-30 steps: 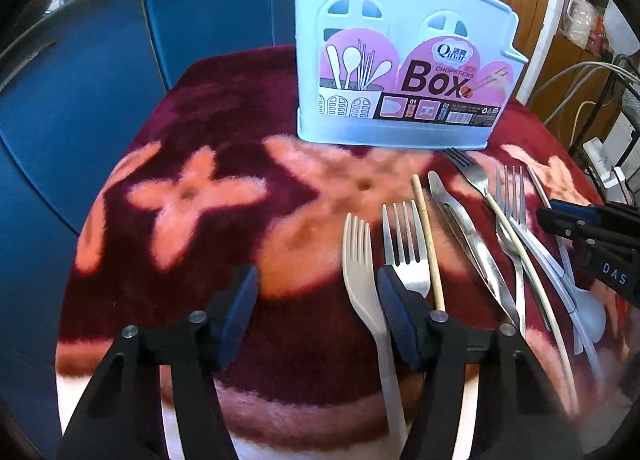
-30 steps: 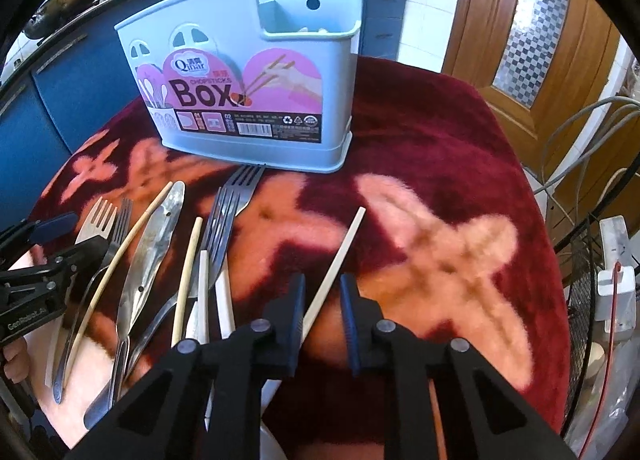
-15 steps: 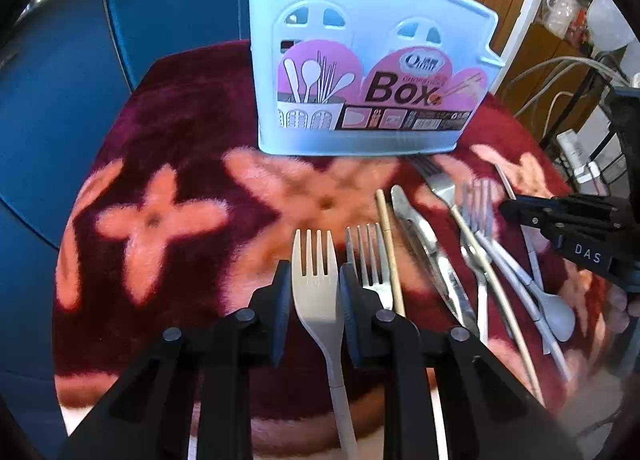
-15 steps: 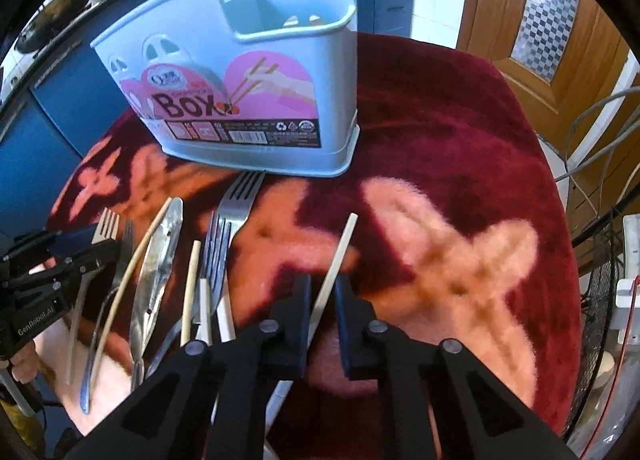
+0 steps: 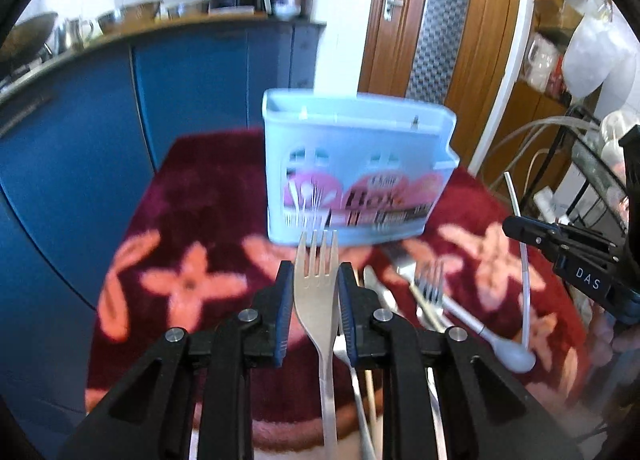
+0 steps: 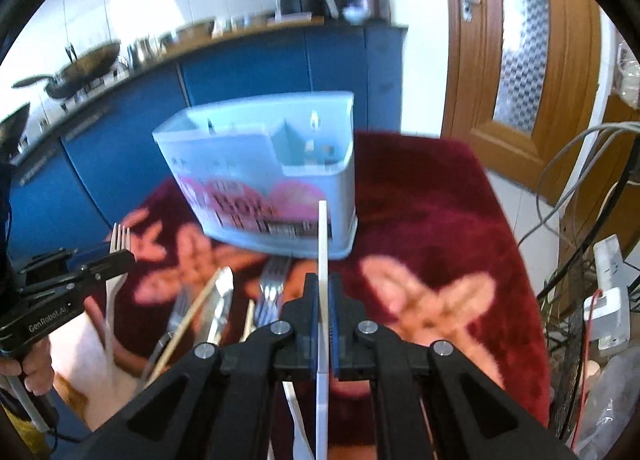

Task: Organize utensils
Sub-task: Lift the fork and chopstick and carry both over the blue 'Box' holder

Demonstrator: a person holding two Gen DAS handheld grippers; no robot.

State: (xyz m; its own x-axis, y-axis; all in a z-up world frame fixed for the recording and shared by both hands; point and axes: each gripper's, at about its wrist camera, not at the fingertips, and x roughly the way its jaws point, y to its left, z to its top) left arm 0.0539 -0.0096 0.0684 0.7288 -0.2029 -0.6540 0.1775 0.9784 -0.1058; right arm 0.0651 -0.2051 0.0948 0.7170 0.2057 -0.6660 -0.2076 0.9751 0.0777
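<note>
The left gripper (image 5: 316, 314) has its jaws clamped on a pale fork (image 5: 317, 300), gripping it at the neck just below the tines. The fork points forward and up, its tines overlapping the lower front edge of the light blue utensil box (image 5: 356, 168) in the left wrist view, and its handle runs back between the gripper's arms.

The right gripper (image 6: 323, 314) has its jaws clamped on a white chopstick (image 6: 322, 260), which stands nearly upright in its own view, with the tip overlapping the box's (image 6: 264, 180) front near its right end. From the left wrist view the same chopstick (image 5: 518, 244) shows as a thin pale rod rising above the right gripper (image 5: 560, 248), lifted off the cloth.

The box stands upright on a dark red cloth with pink flower shapes (image 6: 432, 220) that covers the counter. It has a pink label on the front and a partition inside that splits off a smaller compartment at its right end.

On the cloth in front of the box lie the remaining utensils: a metal fork (image 6: 274, 284), a knife (image 6: 222, 302), a wooden chopstick (image 6: 192, 314) and, in the left wrist view, a grey spoon (image 5: 496, 344) with its bowl toward the camera. They lie close together, some overlapping. Both views are blurred, so the small print on the label cannot be read.
</note>
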